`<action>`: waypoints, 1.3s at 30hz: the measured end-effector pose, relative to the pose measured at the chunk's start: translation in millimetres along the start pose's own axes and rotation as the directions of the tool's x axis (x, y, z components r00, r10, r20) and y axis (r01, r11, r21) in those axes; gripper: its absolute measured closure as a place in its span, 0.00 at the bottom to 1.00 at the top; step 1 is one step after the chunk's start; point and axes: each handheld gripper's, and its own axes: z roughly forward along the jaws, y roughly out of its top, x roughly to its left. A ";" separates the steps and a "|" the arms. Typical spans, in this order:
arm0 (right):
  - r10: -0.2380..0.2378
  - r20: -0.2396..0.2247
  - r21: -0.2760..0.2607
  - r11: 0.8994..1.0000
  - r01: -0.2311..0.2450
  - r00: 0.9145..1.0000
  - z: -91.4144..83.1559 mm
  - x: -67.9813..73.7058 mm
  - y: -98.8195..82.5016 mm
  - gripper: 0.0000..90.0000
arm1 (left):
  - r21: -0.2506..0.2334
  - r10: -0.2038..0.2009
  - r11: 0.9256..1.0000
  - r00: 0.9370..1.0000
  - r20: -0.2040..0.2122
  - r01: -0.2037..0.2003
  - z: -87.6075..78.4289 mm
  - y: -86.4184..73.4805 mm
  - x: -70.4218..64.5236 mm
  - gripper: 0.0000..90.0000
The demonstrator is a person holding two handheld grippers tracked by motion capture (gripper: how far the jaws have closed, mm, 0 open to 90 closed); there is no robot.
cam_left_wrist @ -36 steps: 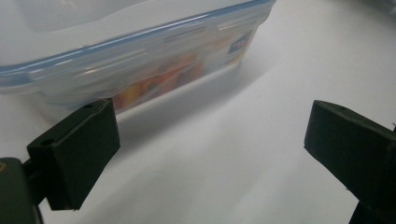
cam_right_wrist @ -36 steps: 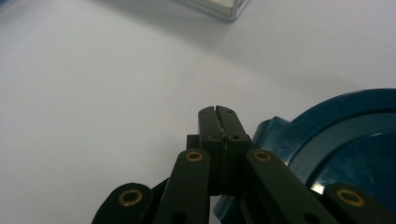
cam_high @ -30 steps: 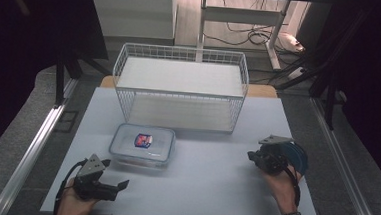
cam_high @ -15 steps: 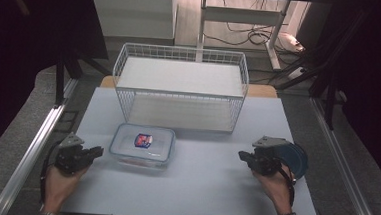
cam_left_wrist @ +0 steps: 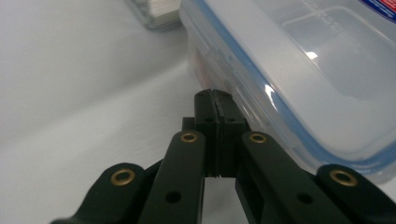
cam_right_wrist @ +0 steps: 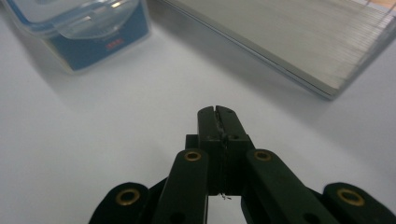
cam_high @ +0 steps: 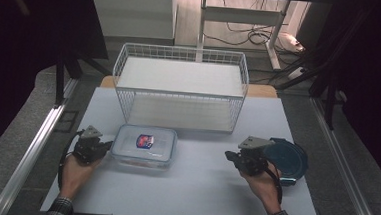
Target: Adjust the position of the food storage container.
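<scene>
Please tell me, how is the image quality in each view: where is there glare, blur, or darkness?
High view: dark surroundings, while the white table is evenly lit and sharp. Left gripper view: the clear container is soft and out of focus, with small glare spots on its lid. Right gripper view: the wire basket is blurred, and the gripper is sharper.

Clear lidded container, left of centre in the high view: a red-and-blue label sits on its lid, lettering too small to read. In the right gripper view, upper left, a small red mark on the container's blue side is likewise illegible.
</scene>
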 end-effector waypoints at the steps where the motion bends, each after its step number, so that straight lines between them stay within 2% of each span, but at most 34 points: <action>1: 0.000 -0.006 -0.001 1.000 0.000 1.000 1.9 2.0 1.2 0.99 | 0.000 0.008 1.000 1.000 0.005 -0.008 0.9 0.7 -3.2 1.00; 7: 0.012 -0.020 -0.007 1.000 -0.012 1.000 8.0 8.2 3.2 0.99 | 0.009 0.063 0.998 0.997 0.048 -0.064 8.0 7.1 -22.5 1.00; 12: 0.032 -0.022 -0.011 0.999 -0.032 0.999 13.5 10.6 4.3 0.99 | 0.006 0.096 0.995 0.992 0.087 -0.097 14.6 12.3 -37.0 1.00; 21: 0.049 -0.038 0.006 0.999 -0.049 0.998 36.1 19.1 11.4 0.99 | -0.006 0.080 0.997 0.986 0.145 -0.080 27.7 21.1 -54.6 1.00; 25: 0.052 -0.013 0.025 0.998 -0.052 0.999 47.1 21.2 13.0 0.99 | -0.011 0.070 0.998 0.984 0.166 -0.069 32.8 24.4 -61.4 1.00; 27: 0.061 -0.010 0.026 0.998 -0.061 0.998 52.0 19.0 13.6 0.99 | -0.014 0.070 0.998 0.984 0.166 -0.068 35.7 26.6 -64.0 1.00; 32: 0.069 0.006 0.035 0.997 -0.069 0.998 65.6 9.2 16.1 0.99 | -0.022 0.033 0.999 0.991 0.132 -0.031 43.3 32.2 -64.1 1.00; 33: 0.078 -0.005 0.032 0.996 -0.078 0.997 67.5 8.1 16.8 0.99 | -0.022 0.027 0.999 0.990 0.136 -0.024 44.8 32.9 -62.5 1.00; 35: 0.066 0.000 0.041 0.997 -0.066 0.998 70.5 8.1 18.0 0.99 | -0.023 0.008 1.000 0.991 0.137 -0.005 47.1 33.9 -60.5 1.00; 39: 0.064 0.001 0.067 0.996 -0.064 0.998 69.7 11.4 18.4 0.99 | -0.013 0.010 1.000 0.989 0.145 -0.008 46.7 35.7 -60.4 1.00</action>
